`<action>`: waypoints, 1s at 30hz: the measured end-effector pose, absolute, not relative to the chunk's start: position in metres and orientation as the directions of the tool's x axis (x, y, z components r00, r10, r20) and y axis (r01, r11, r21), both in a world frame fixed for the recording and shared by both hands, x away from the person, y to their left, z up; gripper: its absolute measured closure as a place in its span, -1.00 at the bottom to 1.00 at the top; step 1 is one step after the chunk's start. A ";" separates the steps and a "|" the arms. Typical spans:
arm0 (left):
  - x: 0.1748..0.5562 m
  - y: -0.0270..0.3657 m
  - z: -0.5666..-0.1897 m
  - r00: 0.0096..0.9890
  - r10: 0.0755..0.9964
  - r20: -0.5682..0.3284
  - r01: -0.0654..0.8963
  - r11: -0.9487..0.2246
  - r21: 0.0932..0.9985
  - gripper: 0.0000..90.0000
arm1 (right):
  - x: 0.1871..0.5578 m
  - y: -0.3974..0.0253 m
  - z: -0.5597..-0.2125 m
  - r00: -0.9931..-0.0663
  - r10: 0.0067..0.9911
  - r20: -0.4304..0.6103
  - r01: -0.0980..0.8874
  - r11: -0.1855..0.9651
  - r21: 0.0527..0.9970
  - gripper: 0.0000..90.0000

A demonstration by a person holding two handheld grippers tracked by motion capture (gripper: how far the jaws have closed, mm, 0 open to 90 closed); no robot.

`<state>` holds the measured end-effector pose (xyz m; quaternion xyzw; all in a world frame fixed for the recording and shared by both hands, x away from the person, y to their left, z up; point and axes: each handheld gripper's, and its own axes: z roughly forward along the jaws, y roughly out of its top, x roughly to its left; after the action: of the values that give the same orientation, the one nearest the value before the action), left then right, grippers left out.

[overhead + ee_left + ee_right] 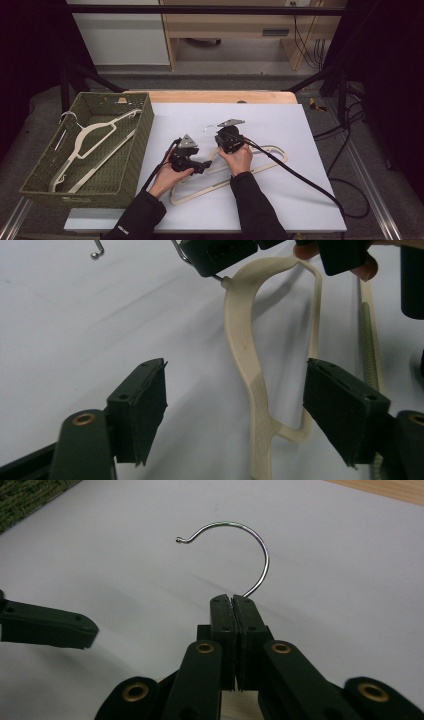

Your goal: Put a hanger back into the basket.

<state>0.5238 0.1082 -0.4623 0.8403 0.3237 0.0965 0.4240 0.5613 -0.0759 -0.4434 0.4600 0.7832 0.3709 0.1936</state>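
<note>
A cream plastic hanger (272, 152) with a metal hook (260, 545) lies on the white mat (310, 200) in the middle of the table. My right gripper (232, 599) is shut on the wire hook's stem, just above the hanger's neck; in the high view it (222, 135) sits at the hanger's top. My left gripper (235, 390) is open, its jaws standing either side of the hanger's curved shoulder (245, 355) without touching it. In the high view the left gripper (200, 166) is just left of the right hand.
A green woven basket (137, 145) stands at the table's left and holds another cream hanger (95, 132). Black cables (300, 177) trail from the grippers across the mat to the right. The wooden table edge (220, 96) runs behind the mat.
</note>
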 end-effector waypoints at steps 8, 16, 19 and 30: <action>0.529 0.100 -0.466 0.778 0.615 -0.126 0.479 -0.452 0.753 -0.20 | 0.557 -0.077 -0.441 -0.501 0.865 0.029 0.568 0.303 0.765 0.99; 0.531 0.096 -0.465 0.788 0.601 -0.133 0.494 -0.487 0.720 0.24 | 0.553 -0.080 -0.438 -0.508 0.861 0.016 0.549 0.310 0.776 0.99; 0.531 0.095 -0.464 0.790 0.592 -0.160 0.507 -0.485 0.713 0.41 | 0.551 -0.081 -0.436 -0.511 0.860 0.020 0.546 0.306 0.780 0.98; 0.524 0.092 -0.457 0.790 0.589 -0.173 0.517 -0.486 0.705 0.69 | 0.543 -0.083 -0.429 -0.524 0.852 0.000 0.514 0.317 0.797 0.98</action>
<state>0.5236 0.0920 -0.4567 0.8608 0.3211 0.0458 0.3922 0.5426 -0.0832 -0.4290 0.4367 0.7817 0.3886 0.2173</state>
